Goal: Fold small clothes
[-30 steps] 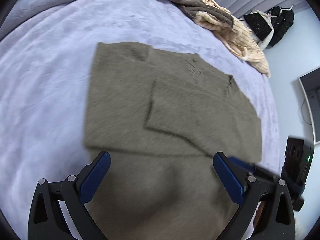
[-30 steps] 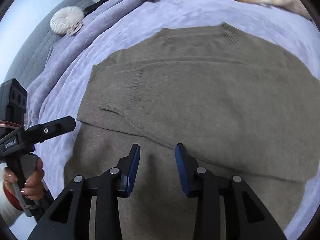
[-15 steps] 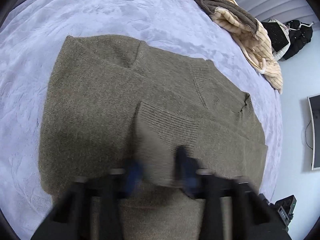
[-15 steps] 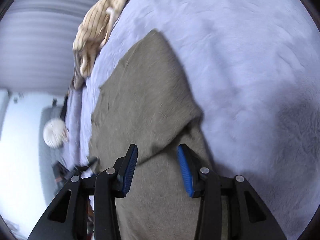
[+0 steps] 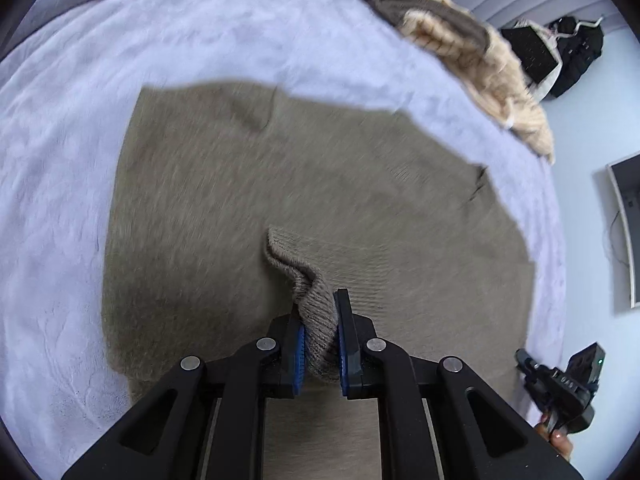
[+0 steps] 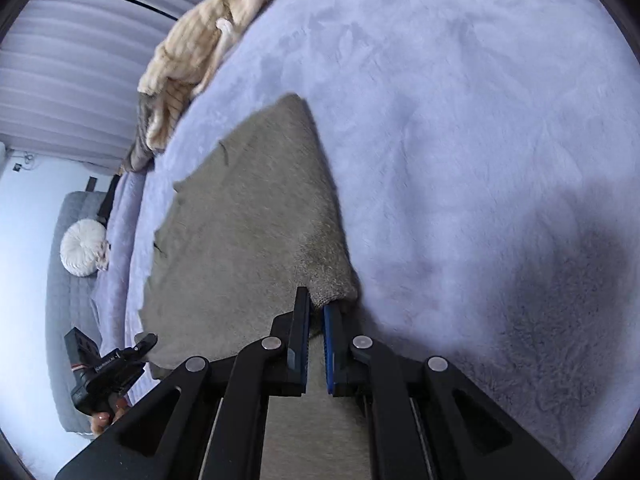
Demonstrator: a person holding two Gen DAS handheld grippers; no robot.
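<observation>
Left gripper (image 5: 320, 332) clamps the olive sweater's (image 5: 240, 208) ribbed cuff (image 5: 316, 308); right gripper (image 6: 317, 320), jaws just closed, pinches its edge, readying a fold.

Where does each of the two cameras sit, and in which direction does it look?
Left wrist: sits on the left gripper, looks steeply down at the olive sweater; its jaws pinch a ribbed cuff; the right gripper shows.
Right wrist: sits on the right gripper, looks down along the sweater's edge, which its jaws, just closed, pinch; the left gripper shows.
Shared: sweater, lilac blanket, beige knit.
</observation>
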